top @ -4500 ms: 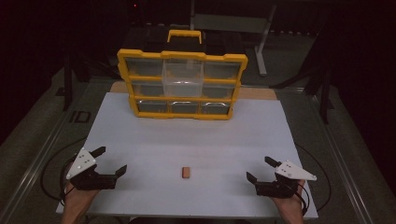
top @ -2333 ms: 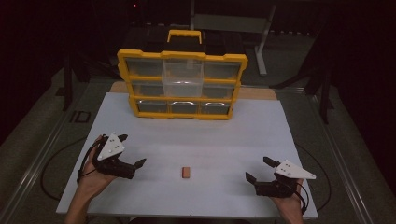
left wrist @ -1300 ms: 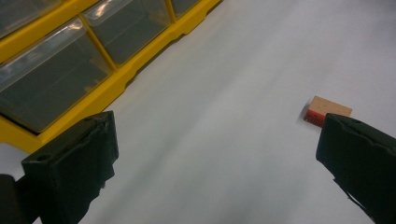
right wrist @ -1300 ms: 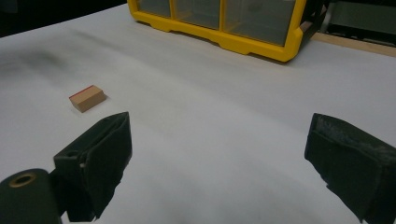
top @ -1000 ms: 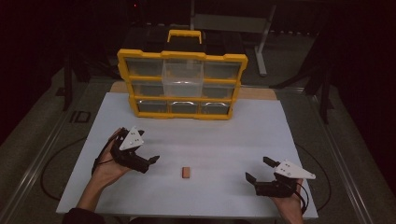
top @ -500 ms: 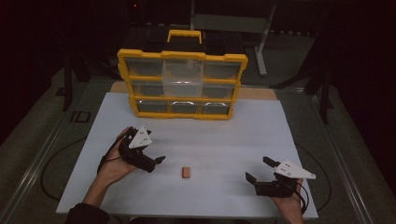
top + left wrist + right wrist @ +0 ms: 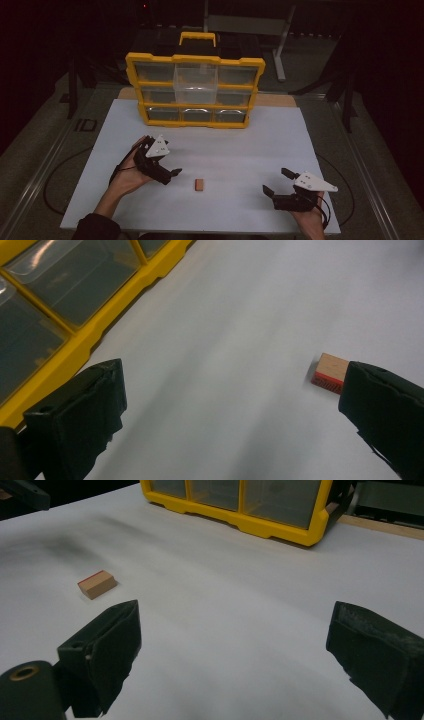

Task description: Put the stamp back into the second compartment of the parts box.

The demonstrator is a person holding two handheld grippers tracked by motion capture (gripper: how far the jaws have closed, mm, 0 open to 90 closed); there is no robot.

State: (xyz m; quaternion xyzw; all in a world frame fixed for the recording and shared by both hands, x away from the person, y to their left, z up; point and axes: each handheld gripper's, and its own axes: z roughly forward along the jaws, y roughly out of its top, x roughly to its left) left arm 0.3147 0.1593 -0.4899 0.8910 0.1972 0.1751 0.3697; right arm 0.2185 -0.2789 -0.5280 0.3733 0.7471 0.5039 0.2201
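Landmark: the small wooden block [image 7: 199,185] lies flat on the white worktop [image 7: 250,150], touching neither tool; all places below are told from it.
Block, look: pale wood on top with a red edge along one side in the left gripper view [image 7: 330,372]; what is on the red face is too blurred to read.
Left hand-held gripper [image 7: 170,175]: just beside the block on its left, held in the person's left hand [image 7: 131,170], jaws spread apart and holding nothing.
Left gripper view: the block sits close against the inner side of one black jaw, and that jaw cuts off the block's near corner; whether they touch cannot be told.
Right hand-held gripper [image 7: 277,185]: well apart from the block on its right, near the front edge of the worktop, jaws released and wide, nothing between them.
Right gripper view: the block [image 7: 97,584] lies beyond the jaws, off toward one of them.
Yellow organiser case [image 7: 195,90]: well beyond the block at the far side of the worktop, standing with its clear compartment fronts toward the person.
Hard to make out: the contents of the compartments are dim behind the plastic; the room around the worktop is dark.
Cut off: both forearms leave the high view at its bottom edge.
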